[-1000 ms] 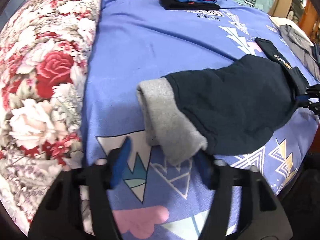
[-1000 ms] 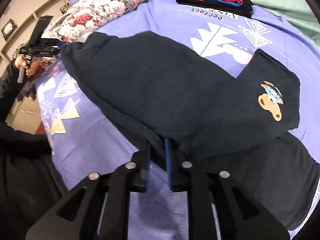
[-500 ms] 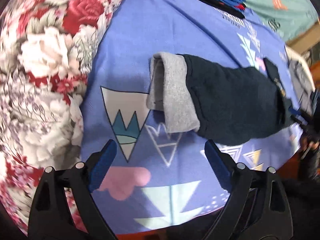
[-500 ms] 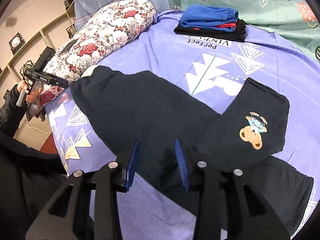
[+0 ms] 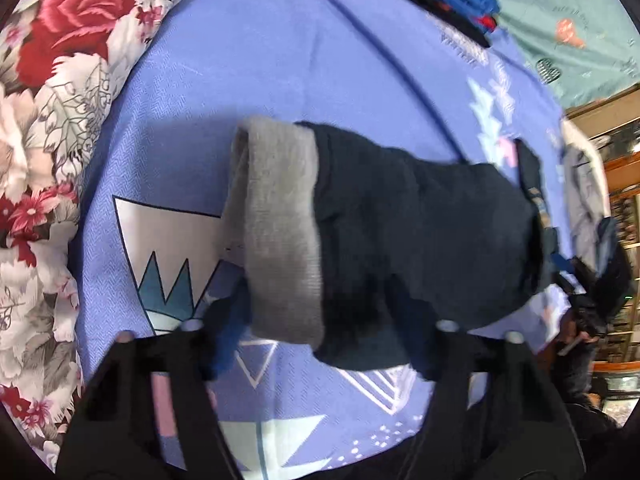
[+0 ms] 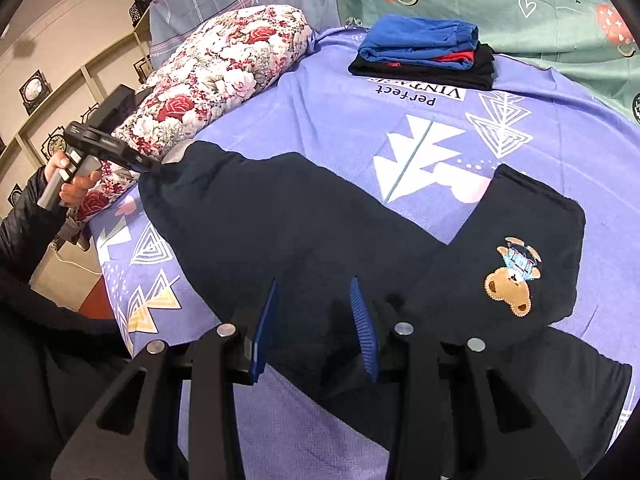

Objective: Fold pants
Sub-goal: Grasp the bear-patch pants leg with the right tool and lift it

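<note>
On the bedspread (image 5: 280,60), left view: just closing left gripper (image 5: 322,326) round the pants (image 5: 420,232) at the grey cuff (image 5: 280,232) — bite unclear through blur. Right view: just spread right gripper (image 6: 314,320) open, hovers over pants, pinches nothing. Mid-fold, likely — next calls for a firm hold, cuff carried toward the bear patch (image 6: 512,284).

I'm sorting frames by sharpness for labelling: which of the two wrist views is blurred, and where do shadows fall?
Left wrist view: motion-blurred, the grey cuff and navy pants soft, with a dark shadow on the purple bedsheet left of the cuff. Right wrist view: sharp, the bear patch and sheet lettering crisp, lighting even, strong fisheye bending at the edges.
</note>
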`<state>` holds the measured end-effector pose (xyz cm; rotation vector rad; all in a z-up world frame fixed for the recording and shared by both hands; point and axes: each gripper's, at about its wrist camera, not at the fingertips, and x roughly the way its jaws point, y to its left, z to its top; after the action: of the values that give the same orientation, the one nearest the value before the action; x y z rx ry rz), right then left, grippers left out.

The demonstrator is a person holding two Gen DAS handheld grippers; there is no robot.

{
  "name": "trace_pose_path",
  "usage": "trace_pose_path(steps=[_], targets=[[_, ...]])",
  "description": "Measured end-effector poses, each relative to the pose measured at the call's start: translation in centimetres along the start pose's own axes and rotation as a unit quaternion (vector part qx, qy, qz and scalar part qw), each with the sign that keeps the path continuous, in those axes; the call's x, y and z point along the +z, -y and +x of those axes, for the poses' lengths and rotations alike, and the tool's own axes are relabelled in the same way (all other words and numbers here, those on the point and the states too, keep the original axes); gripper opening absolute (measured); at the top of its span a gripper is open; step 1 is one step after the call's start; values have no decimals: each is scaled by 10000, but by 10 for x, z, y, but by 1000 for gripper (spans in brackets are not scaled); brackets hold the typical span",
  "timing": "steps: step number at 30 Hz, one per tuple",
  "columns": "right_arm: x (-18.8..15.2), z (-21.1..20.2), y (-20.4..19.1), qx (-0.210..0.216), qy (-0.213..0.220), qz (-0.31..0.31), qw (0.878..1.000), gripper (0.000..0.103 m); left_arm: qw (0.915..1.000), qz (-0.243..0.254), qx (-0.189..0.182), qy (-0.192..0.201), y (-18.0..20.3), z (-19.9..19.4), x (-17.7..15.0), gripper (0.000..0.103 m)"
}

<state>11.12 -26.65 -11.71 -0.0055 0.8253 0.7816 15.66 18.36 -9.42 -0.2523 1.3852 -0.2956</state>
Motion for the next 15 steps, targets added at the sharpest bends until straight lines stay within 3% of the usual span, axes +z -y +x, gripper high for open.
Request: trace_pose_path(steps=[2,5,8,10,13,15], targets=[[0,0,1,4,8,-1,10000,38,9998,9,189,-9,2,3,2,41],[2,2,2,-23,9,-13,10000,38,9991,56,384,192,9,-8,5,30],[3,7,6,-101,-47,7,9999,38,9875,729,1006,969,41,-38,6,30],[3,9,10,-126,-77,61,9999,38,9790,1023,1327,1160,53,-43,9,32],[1,13,15,-232,-140,140,9995,38,9714,1192,1853,883,48,-13,16,43],[0,12,19,-277,-208,184,9992,38,9743,1065,1943,400,32,18,19,47]])
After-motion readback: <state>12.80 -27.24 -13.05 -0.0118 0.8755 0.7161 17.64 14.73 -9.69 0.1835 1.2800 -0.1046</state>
